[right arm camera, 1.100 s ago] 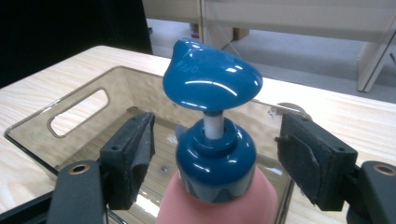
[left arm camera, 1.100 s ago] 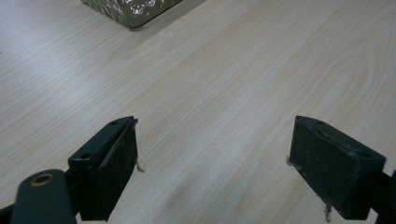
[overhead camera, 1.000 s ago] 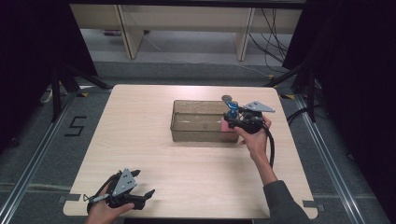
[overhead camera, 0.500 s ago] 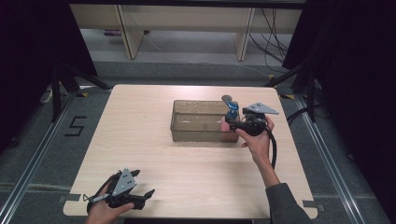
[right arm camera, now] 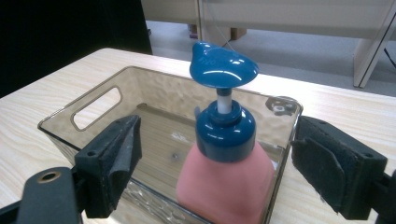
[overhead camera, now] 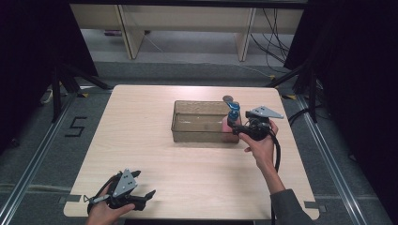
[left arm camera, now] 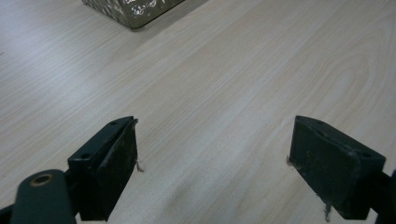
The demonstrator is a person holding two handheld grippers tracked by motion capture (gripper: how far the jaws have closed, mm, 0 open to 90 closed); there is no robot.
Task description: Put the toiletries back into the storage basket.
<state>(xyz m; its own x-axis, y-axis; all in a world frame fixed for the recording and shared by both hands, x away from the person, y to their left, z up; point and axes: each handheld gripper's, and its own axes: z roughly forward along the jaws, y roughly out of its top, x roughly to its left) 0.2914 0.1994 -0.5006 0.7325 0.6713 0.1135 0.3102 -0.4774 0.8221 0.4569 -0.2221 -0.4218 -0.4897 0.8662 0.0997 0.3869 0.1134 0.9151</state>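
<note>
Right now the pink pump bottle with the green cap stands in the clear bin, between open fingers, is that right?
Not quite: the cap is blue, not green, as the right gripper view shows. The bottle does stand in the bin, between the right gripper's open fingers.

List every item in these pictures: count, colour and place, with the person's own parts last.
table: one, light wood, centre of the high view.
bin: one, clear smoky brown, on the table right of centre.
pump bottle: one, pink with blue pump, standing at the bin's right end, between the right hand-held gripper's open jaws.
small dark disc: one, on the table behind the bin.
left hand-held gripper: one, black, open, at the near left table edge.
right hand-held gripper: one, black, open, at the bin's right end.
</note>
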